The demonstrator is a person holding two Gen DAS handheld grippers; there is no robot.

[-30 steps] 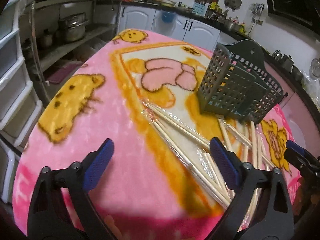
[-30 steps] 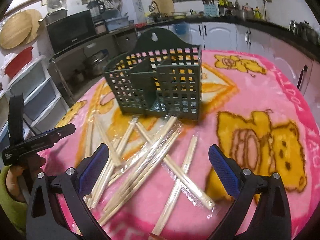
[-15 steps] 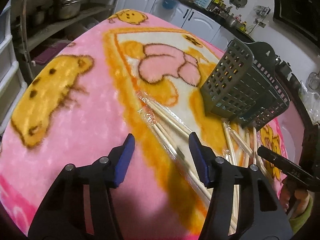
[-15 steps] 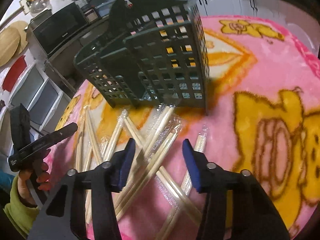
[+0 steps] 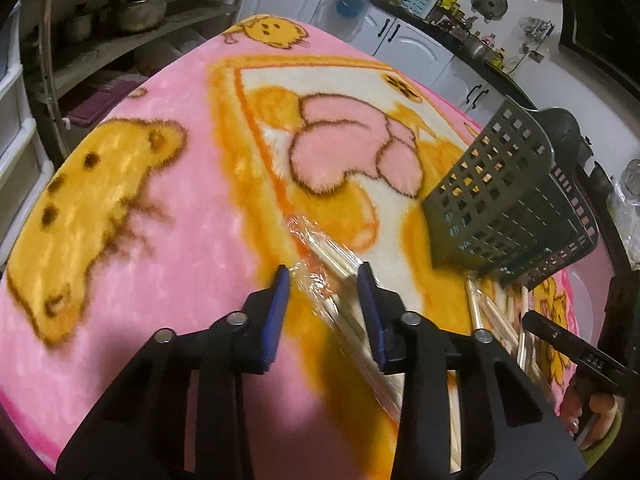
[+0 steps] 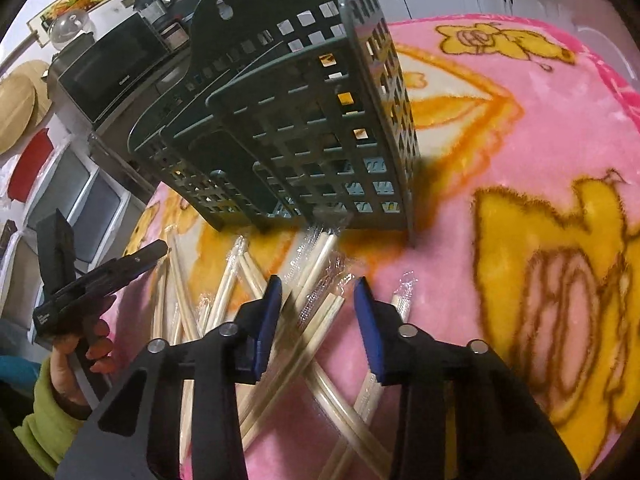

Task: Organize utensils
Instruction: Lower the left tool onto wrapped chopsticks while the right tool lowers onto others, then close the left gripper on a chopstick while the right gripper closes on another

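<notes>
Several pairs of wooden chopsticks in clear wrappers lie scattered on a pink blanket (image 5: 180, 264) in front of a dark green perforated utensil basket (image 5: 504, 200) (image 6: 288, 120). My left gripper (image 5: 323, 276) is low over the end of one wrapped pair (image 5: 332, 254). Its jaws are closing, and that pair lies between the blue pads with a gap on both sides. My right gripper (image 6: 318, 286) hangs over crossed wrapped pairs (image 6: 316, 312) just before the basket. Its jaws are also closing around them without pressing on them.
The basket stands upright on the blanket, close behind the chopsticks. A hand in a green sleeve (image 6: 44, 412) holds the left gripper's handle at the left of the right wrist view. Shelves with pots (image 5: 140, 4), drawers and white cabinets (image 5: 404, 48) surround the table.
Both grippers have moved forward and down towards the chopsticks. Their jaws have narrowed from wide open to a small gap around wrapped pairs.
</notes>
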